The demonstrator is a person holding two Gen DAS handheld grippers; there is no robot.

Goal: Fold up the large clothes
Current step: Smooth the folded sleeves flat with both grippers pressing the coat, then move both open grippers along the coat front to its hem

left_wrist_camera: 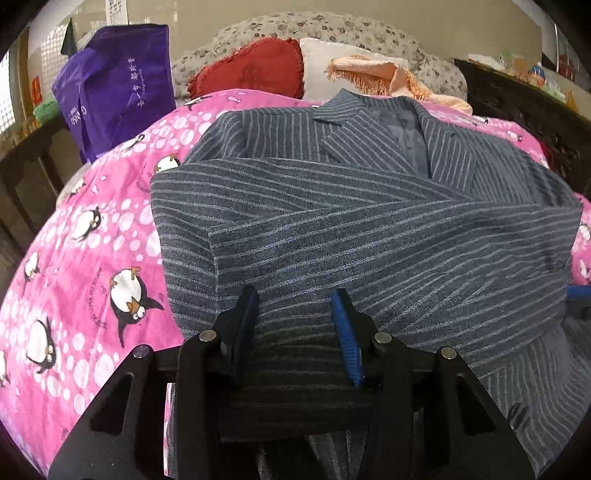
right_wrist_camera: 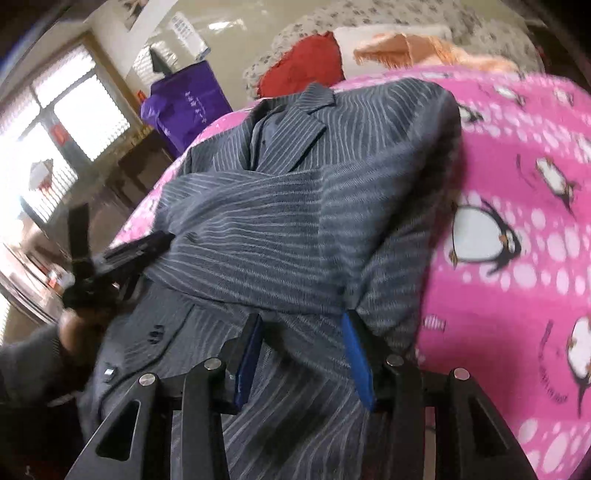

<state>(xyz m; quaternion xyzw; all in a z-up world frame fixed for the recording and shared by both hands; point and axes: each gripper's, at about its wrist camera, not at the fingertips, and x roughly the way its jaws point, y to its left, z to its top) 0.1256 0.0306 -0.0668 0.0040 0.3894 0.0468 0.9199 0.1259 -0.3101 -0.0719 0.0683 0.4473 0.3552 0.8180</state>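
A grey pinstriped suit jacket (left_wrist_camera: pixel 369 229) lies on a pink penguin-print blanket (left_wrist_camera: pixel 92 266), collar at the far end, both sleeves folded across the chest. My left gripper (left_wrist_camera: pixel 295 299) is open, its jaws apart over the jacket's near hem at the left side. My right gripper (right_wrist_camera: pixel 303 325) is open over the hem (right_wrist_camera: pixel 295 387) at the right side, with fabric between the blue pads. The jacket (right_wrist_camera: pixel 280 229) fills the right wrist view, and the left gripper (right_wrist_camera: pixel 129 254) shows at its left edge. A blue pad of the right gripper (left_wrist_camera: pixel 578 291) shows at the left wrist view's right edge.
A purple bag (left_wrist_camera: pixel 114 85) stands at the far left beside the bed. A red cushion (left_wrist_camera: pixel 251 70), a white pillow (left_wrist_camera: pixel 317 62), a peach fringed cloth (left_wrist_camera: pixel 380 74) and a floral quilt (left_wrist_camera: pixel 332 29) lie at the head. Dark furniture (left_wrist_camera: pixel 532 122) stands at the right.
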